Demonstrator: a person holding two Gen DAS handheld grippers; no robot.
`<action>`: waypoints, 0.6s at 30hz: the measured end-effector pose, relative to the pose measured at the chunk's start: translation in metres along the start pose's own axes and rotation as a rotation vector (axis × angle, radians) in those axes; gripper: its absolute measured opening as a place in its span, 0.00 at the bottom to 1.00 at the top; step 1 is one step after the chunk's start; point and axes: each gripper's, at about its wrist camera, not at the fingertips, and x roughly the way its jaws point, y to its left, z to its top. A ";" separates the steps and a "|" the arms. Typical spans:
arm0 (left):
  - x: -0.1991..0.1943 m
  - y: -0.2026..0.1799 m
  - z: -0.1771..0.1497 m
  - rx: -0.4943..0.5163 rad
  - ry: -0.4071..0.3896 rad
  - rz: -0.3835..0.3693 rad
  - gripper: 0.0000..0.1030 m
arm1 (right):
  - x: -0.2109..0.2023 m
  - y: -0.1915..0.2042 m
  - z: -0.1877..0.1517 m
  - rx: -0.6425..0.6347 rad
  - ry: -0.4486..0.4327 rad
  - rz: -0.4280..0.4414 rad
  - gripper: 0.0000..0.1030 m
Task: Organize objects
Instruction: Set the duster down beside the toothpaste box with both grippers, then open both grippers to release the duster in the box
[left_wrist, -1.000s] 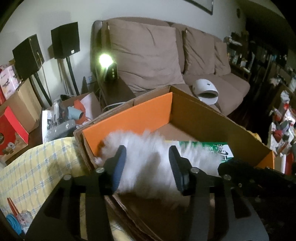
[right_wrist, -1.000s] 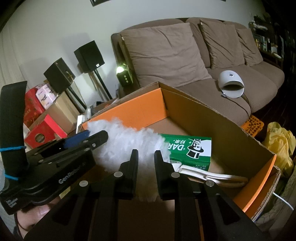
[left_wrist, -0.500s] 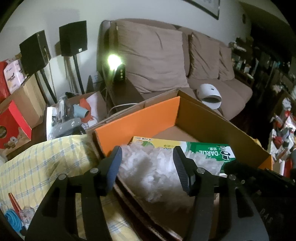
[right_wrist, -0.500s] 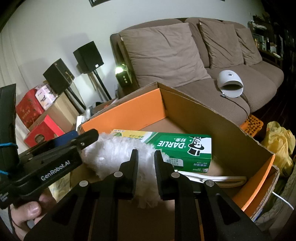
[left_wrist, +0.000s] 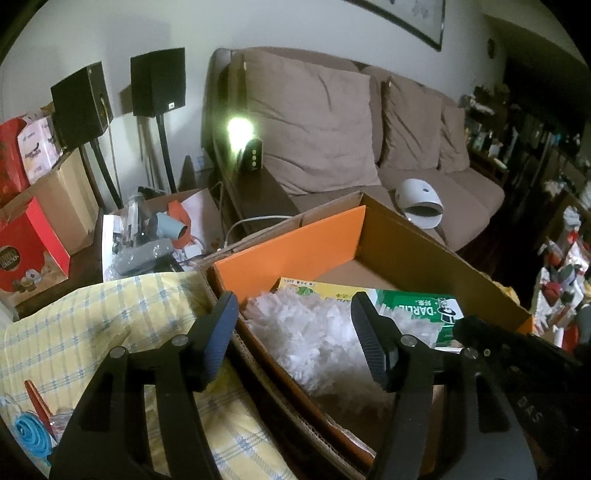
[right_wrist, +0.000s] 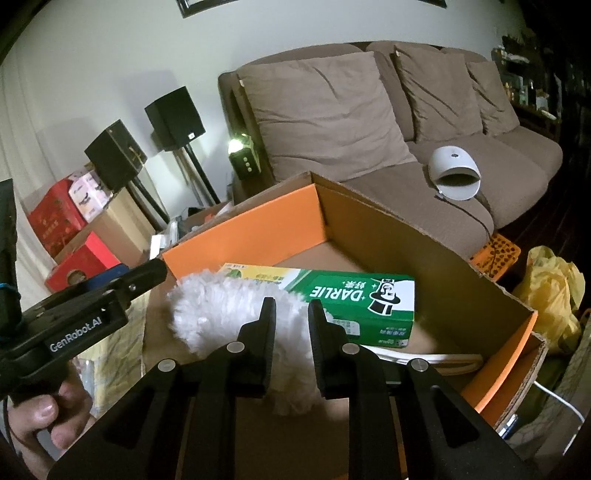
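Left wrist view: left gripper (left_wrist: 291, 332) fingers apart, just been opening, gripping nothing. White fluffy duster (left_wrist: 314, 336) lies inside the cardboard box (left_wrist: 424, 254) at its near-left corner, against the green Darlie carton (left_wrist: 417, 314).

Right wrist view: right gripper (right_wrist: 290, 325) fingers narrow, clamped on the duster's (right_wrist: 218, 310) near end; carton (right_wrist: 354, 295) behind it. Left gripper (right_wrist: 92, 306) hangs off the box's left edge.

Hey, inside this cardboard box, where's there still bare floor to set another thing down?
Bare floor in the cardboard box lies at the far end, between the orange wall and the green Darlie box. The near end is crowded: the white fluffy duster, the Darlie box and a white strip fill it.
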 end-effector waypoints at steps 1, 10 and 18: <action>-0.002 0.000 0.000 0.000 -0.003 0.000 0.59 | -0.001 0.000 0.000 -0.002 -0.003 -0.002 0.19; -0.014 -0.001 0.002 0.012 -0.025 0.003 0.59 | -0.005 0.009 0.001 -0.036 0.005 -0.031 0.24; -0.025 0.000 0.002 0.019 -0.046 0.006 0.59 | -0.014 0.014 0.005 -0.057 0.006 -0.085 0.27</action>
